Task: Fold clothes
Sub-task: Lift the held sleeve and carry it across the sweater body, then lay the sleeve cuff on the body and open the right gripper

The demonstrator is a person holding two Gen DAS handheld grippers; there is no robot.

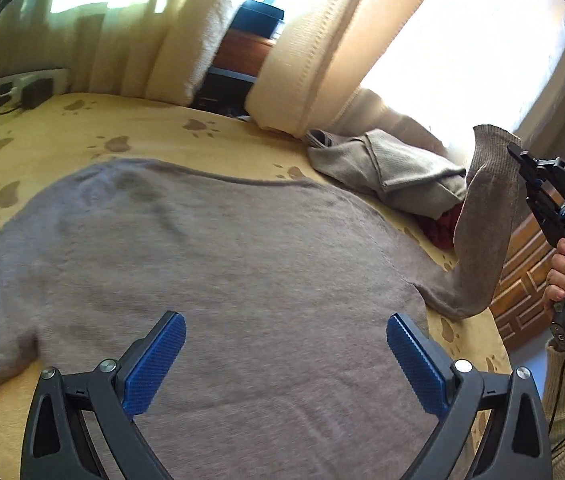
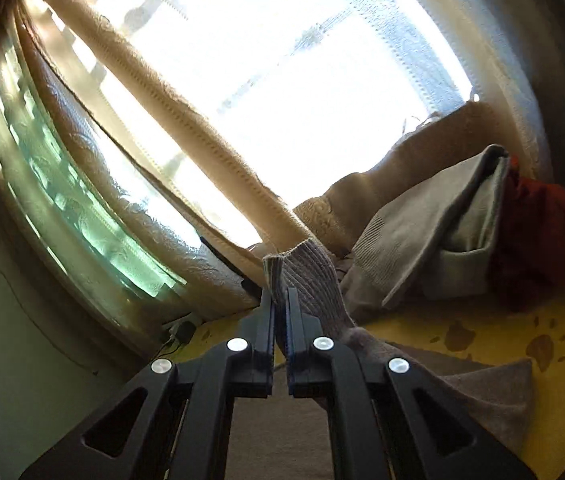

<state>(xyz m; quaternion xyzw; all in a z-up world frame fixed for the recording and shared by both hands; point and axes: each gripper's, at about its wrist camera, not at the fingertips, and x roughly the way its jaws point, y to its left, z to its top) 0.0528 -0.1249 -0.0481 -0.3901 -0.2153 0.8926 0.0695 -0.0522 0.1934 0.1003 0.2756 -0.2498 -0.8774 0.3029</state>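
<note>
Sweater: we see the grey sweater (image 1: 210, 248) spread flat on the yellow paw-print blanket (image 1: 62, 136).
Right gripper (image 2: 280, 300): we pinch its sleeve cuff (image 2: 302, 268), lifted off the bed.
Left gripper (image 1: 286, 344): our jaws gape wide above the sweater, empty.
Pile: folded beige clothes (image 1: 394, 176) lie near the curtain (image 1: 302, 52).

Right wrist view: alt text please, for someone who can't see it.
The right tongs are shut on the ribbed cuff of a grey sweater sleeve, lifted above a yellow paw-print bedspread. Behind lie a folded beige garment and a dark red garment, with cream curtains across a bright window.
</note>
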